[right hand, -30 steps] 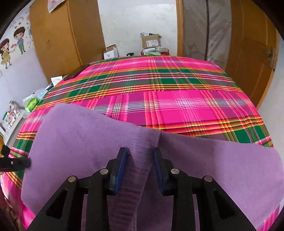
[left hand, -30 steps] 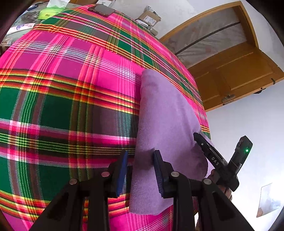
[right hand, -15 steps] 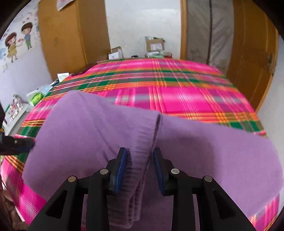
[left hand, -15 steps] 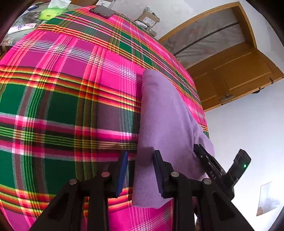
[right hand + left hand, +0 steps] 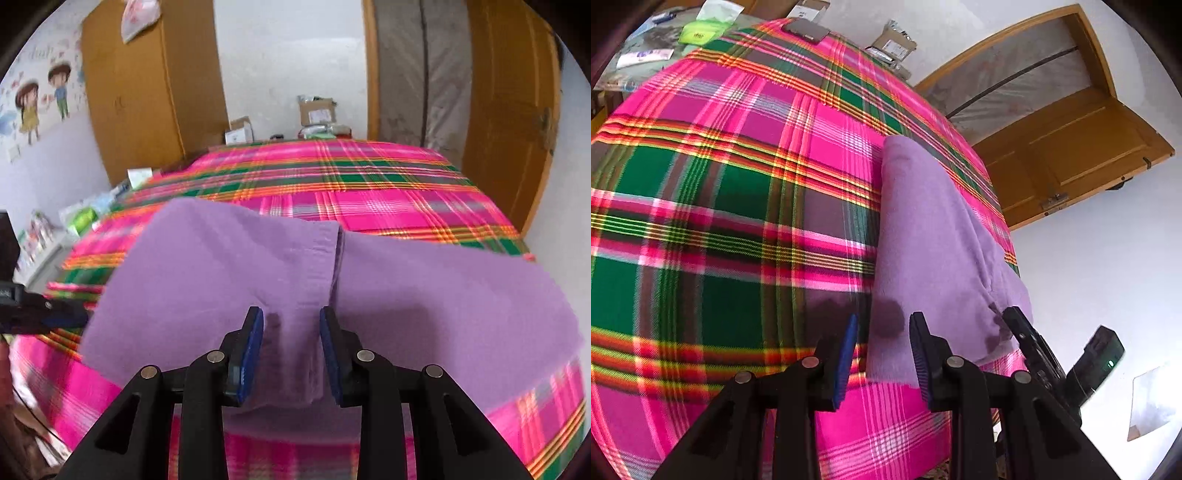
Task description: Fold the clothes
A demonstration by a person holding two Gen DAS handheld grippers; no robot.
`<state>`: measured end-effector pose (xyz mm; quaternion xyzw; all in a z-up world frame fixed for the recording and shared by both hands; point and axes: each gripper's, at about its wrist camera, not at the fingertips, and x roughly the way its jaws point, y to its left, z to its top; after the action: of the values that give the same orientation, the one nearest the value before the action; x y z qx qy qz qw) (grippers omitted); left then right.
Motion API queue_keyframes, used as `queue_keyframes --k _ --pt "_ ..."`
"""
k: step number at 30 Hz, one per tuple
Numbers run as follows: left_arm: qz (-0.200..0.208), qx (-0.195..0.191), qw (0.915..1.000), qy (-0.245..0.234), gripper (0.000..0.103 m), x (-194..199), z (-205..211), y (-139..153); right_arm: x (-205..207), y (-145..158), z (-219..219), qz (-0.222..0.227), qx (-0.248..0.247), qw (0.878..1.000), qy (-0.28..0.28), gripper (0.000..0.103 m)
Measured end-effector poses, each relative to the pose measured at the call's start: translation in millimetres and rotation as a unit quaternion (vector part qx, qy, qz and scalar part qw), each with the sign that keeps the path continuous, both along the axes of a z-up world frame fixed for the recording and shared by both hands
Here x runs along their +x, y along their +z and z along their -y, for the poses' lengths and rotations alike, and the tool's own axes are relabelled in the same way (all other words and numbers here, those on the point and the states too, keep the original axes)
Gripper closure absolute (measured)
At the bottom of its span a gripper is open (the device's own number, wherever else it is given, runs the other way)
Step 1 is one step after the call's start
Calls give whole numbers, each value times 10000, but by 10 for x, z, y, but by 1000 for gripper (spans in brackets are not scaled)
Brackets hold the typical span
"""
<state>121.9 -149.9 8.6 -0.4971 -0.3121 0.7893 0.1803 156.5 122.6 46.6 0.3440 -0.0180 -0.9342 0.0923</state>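
Purple garment [image 5: 406, 288] flat on plaid bed [image 5: 720, 184]; both jaws apart — empty.

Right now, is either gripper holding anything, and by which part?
Nothing is clamped. Both the left gripper and the right gripper stand open, each straddling a near edge of the purple garment on the bed.
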Motion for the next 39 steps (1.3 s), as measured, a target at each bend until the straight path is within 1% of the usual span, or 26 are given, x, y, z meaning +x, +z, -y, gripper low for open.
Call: queue_keyframes --k 2,3,5,10,14,18,23,26,27,28,32,34,35,36,37,39 --pt "32 -1 10000 11 73 32 2 -7 172 39 41 -242 -258 9991 250 70" --pt "50 -24 10000 19 73 46 -9 -9 256 48 101 -297 -340 9978 487 70" --pt "20 -70 10000 -21 73 60 -30 -13 289 40 170 -280 -354 9968 658 69" --pt "98 -59 9999 -19 73 38 -29 -51 369 22 343 -238 -387 9931 1084 70" --pt "148 13 9999 51 73 -14 -19 -65 433 7 481 -204 -413 9888 1423 70" --pt "141 -35 9999 11 73 -29 -35 -50 497 -8 620 -170 -439 9833 1760 70" --pt "139 -88 9998 -66 73 -27 -62 -36 416 -228 873 474 -554 9677 2414 70" --pt "154 -104 9998 -68 73 -51 -68 -35 329 -298 986 685 -565 9623 2570 70" --pt "145 -96 9998 -85 73 -53 -59 -26 277 -325 1016 826 -564 9613 2567 70" --pt "137 -98 9998 -99 73 -52 -49 -20 248 -335 1028 888 -517 9631 2488 70" --pt "133 -86 9998 -77 73 -78 -14 -23 225 -309 1060 692 -411 9680 2377 69" --pt "126 -32 9999 -56 73 -110 6 -16 297 -252 1059 422 -323 9712 2322 69" --pt "131 -26 9999 -62 73 -124 15 -12 318 -219 1066 297 -285 9710 2356 68" --pt "134 -35 9999 -73 73 -135 15 -11 325 -197 1087 181 -264 9703 2400 64" --pt "134 -46 9999 -83 73 -144 11 -10 310 -202 1105 193 -271 9693 2436 61" --pt "127 -73 9998 -135 73 -161 -9 -5 269 -263 1149 344 -300 9676 2483 61"
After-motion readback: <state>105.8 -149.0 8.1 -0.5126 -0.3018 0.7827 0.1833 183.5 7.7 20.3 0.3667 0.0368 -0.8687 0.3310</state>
